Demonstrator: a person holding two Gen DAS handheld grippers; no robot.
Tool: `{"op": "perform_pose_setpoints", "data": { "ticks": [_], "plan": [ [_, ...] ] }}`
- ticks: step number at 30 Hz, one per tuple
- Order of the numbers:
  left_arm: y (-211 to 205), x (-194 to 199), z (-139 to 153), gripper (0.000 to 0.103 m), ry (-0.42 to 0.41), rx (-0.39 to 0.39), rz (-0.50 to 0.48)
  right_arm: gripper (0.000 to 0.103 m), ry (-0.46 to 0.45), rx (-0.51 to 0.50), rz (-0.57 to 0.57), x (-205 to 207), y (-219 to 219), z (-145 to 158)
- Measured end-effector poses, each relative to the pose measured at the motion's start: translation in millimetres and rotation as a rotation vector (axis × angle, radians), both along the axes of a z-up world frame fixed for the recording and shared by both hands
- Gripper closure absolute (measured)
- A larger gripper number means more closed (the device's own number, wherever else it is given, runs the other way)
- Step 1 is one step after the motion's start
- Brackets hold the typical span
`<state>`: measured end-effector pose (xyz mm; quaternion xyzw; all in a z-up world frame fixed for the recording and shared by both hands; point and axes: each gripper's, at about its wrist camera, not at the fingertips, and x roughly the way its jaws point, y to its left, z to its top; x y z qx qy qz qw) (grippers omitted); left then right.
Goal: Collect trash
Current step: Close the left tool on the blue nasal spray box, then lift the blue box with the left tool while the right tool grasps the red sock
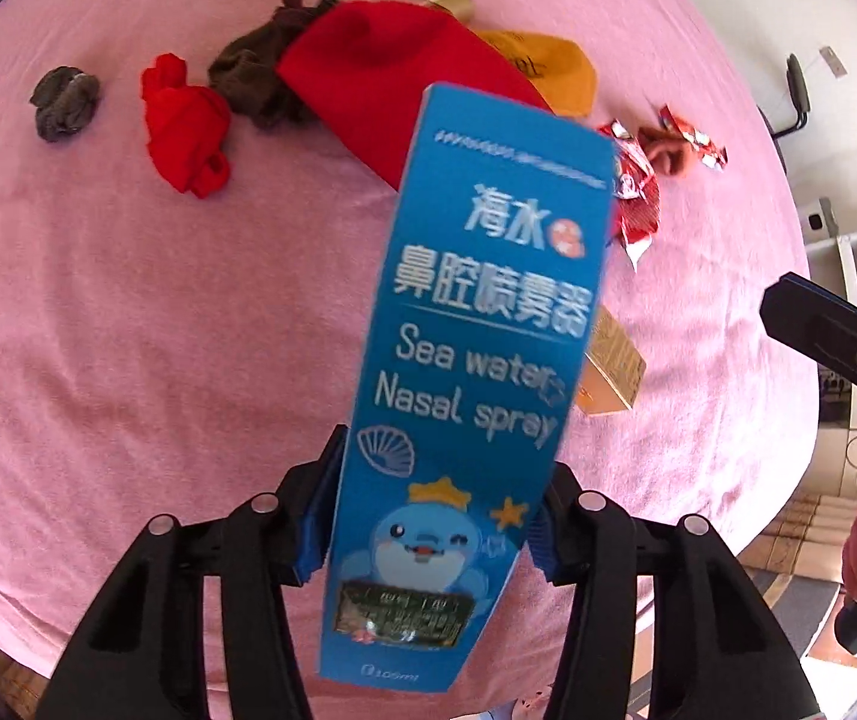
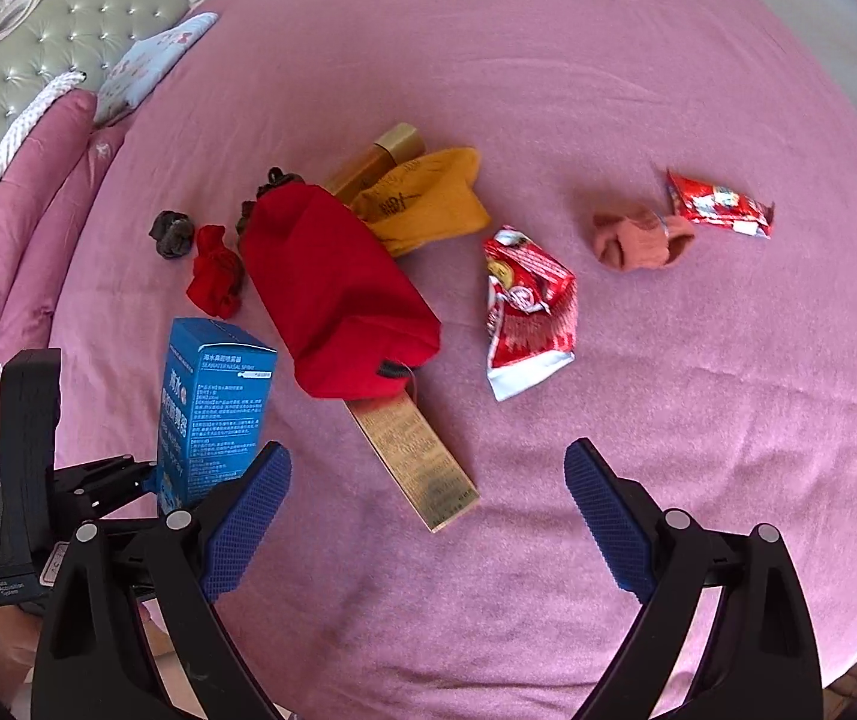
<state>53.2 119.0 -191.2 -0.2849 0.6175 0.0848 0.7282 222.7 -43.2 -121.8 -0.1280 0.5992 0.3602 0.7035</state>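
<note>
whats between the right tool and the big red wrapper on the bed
Nothing: in the right wrist view, only bare pink sheet lies between the open right tool and the red wrapper.

Left gripper [image 1: 428,516]: clamped on upright blue nasal spray box [image 1: 470,324]. Behind it, on pink bedsheet [image 1: 128,330]: red pouch [image 1: 392,78], socks [image 1: 188,126], red wrappers [image 1: 638,192].

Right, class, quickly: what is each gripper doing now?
Left gripper: closed on the blue nasal spray box.
Right gripper: open, holding nothing.
</note>
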Motion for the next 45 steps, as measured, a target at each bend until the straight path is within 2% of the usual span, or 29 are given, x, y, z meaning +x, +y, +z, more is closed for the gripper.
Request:
{"op": "perform_pose_setpoints", "data": {
  "ticks": [5,8,10,12,13,14,17,22,25,27,28,30,32,34,40,45],
  "plan": [
    [36.1,-12.6,5.8,0.057,-0.038,-0.017,0.094,0.02,0.015,-0.002,0.101,18.5,52.4,-23.2],
    [48.2,-11.8,-10.1,0.064,-0.01,0.006,0.092,0.027,0.061,-0.032,0.129,29.3,77.6,-43.8],
    [53.4,-6.1,-12.3,0.064,-0.003,-0.023,0.09,0.027,0.076,-0.046,0.132,33.8,87.6,-52.7],
    [40.5,2.0,-14.3,0.063,-0.001,-0.013,0.063,0.027,0.078,-0.062,0.145,35.6,93.4,-58.3],
    [38.9,3.1,-15.2,0.057,-0.002,-0.012,0.057,0.027,0.082,-0.067,0.151,36.0,94.9,-60.7],
    [38.3,2.9,-16.6,0.043,0.001,-0.016,0.06,0.027,0.085,-0.074,0.154,36.6,95.8,-63.5],
    [36.0,-1.4,-21.8,0.028,0.01,-0.056,0.077,0.026,0.097,-0.09,0.152,37.1,94.2,-70.8],
    [30.5,-1.2,-25.6,0.017,0.042,-0.065,0.065,0.026,0.119,-0.098,0.158,37.5,95.7,-77.5],
    [13.0,13.8,-32.4,0.017,0.068,-0.027,0.044,0.027,0.127,-0.106,0.166,37.2,99.5,-81.4],
    [-3.7,27.3,-38.4,0.017,0.089,-0.002,0.023,0.031,0.135,-0.112,0.166,37.5,101.4,-83.9],
    [-8.0,31.0,-41.0,0.019,0.103,0.012,0.013,0.037,0.144,-0.114,0.169,37.9,101.7,-85.2],
    [-26.1,50.5,-53.1,0.031,0.125,0.024,0.003,0.043,0.156,-0.116,0.17,38.5,102.3,-86.7],
    [-31.1,55.1,-63.0,0.05,0.173,0.026,0.014,0.051,0.14,-0.124,0.174,37.1,102.1,-85.6],
    [-34.2,55.4,-68.7,0.055,0.182,0.02,0.049,0.057,0.112,-0.131,0.179,34.7,99.9,-82.4],
    [-31.9,42.3,-62.7,0.056,0.13,-0.059,0.131,0.075,0.079,-0.067,0.138,31.8,83.8,-59.2],
    [-36.2,30.6,-32.8,0.056,0.044,-0.099,0.135,0.082,0.074,-0.005,0.093,24.1,67.2,-29.6]
  ]
}}
